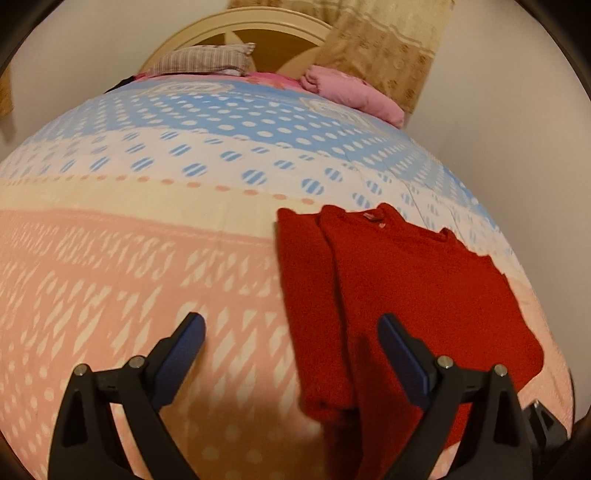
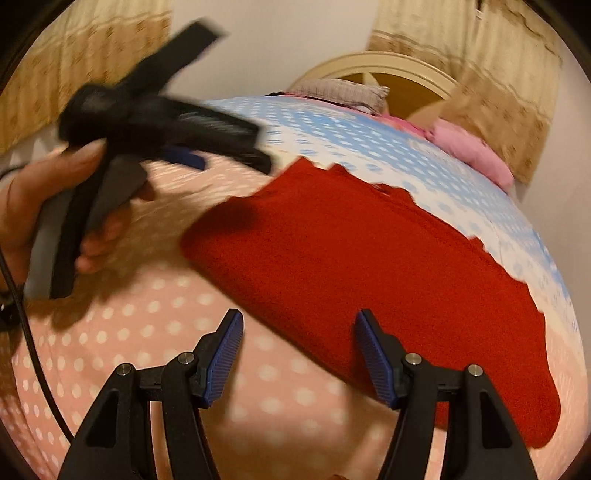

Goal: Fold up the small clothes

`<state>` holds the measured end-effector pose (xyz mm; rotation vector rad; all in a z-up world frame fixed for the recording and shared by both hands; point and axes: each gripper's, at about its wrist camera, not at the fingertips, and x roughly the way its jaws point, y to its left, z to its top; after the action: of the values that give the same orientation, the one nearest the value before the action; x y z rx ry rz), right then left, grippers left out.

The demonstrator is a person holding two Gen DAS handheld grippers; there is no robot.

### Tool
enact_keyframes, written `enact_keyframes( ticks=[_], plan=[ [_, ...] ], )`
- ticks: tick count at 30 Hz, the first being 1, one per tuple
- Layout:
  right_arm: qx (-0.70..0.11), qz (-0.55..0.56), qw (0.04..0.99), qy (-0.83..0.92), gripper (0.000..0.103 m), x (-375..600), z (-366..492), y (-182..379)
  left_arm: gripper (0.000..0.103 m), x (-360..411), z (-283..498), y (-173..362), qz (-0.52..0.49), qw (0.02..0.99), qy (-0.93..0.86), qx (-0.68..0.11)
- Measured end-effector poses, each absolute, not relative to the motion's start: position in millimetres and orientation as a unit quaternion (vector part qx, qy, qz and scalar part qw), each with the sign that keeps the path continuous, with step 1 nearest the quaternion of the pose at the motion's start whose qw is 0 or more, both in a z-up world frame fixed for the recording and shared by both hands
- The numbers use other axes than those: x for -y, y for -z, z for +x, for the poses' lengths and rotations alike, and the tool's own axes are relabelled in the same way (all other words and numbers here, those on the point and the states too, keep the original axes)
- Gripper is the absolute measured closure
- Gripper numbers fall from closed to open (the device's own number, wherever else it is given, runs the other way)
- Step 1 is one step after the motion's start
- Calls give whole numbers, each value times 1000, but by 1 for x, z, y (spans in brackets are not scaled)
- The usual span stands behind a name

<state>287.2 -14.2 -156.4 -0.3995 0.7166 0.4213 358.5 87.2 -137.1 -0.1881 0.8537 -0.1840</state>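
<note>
Both grippers tilt downward over the bedspread [image 1: 147,258], the left gripper [image 1: 291,325] and right gripper [image 2: 299,325] each with jaws apart and empty, beside the flat, seemingly part-folded red garment [image 2: 369,258].

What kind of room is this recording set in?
Most likely a bedroom. The work surface is a bed with a patterned bedspread, a curved headboard with a pillow against it, and curtains behind.
</note>
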Motion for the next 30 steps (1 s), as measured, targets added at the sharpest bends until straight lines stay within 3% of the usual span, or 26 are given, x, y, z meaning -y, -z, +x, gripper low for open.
enact_keyframes(
  ticks=[10,16,18,20,23,26,28,30],
  plan=[
    [-328,-249,890,-197,39,-25,286,163,8,-84,392,155,-126,882,118,-438],
    [-315,-261,891,-195,39,-34,291,161,29,-81,405,156,-146,873,156,-439],
    [-311,-267,891,-197,39,-36,290,161,40,-79,407,155,-154,868,171,-440],
    [-309,-272,889,-198,39,-39,289,162,42,-78,410,155,-154,867,174,-441],
    [-312,-277,886,-203,48,-42,291,164,56,-77,413,155,-155,866,179,-439],
    [-321,-274,881,-213,70,-41,295,166,80,-77,416,156,-161,860,193,-444],
    [-317,-270,882,-221,88,-40,293,163,83,-77,418,154,-166,859,195,-443],
    [-312,-263,885,-226,93,-38,291,159,84,-76,419,152,-169,857,198,-444]
  ],
)
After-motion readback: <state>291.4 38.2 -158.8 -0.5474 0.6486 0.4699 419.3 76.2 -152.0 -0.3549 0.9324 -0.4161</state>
